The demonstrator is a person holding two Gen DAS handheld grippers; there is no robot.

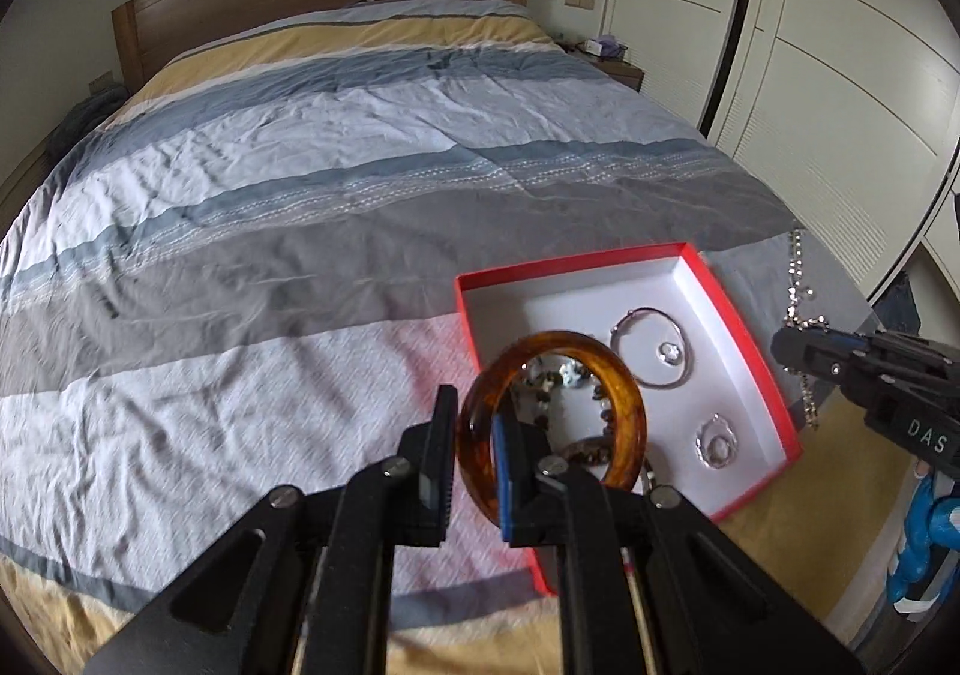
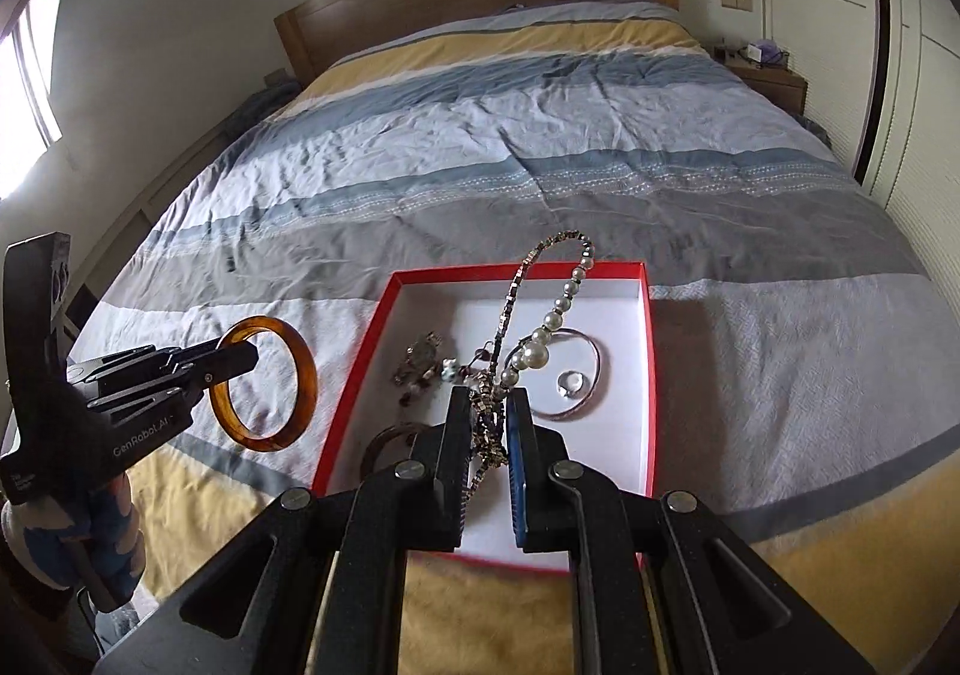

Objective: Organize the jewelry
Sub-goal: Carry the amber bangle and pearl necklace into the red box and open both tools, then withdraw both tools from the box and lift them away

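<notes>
Right wrist: right gripper (image 2: 487,417) clamps necklace (image 2: 555,309) (above red box (image 2: 645,375)).

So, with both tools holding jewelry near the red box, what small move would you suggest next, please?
Probably carry the left tool with its amber bangle sideways over the red box; the bangle hangs above the bedspread, outside the rim, while the right tool grips the necklace over the box.
</notes>
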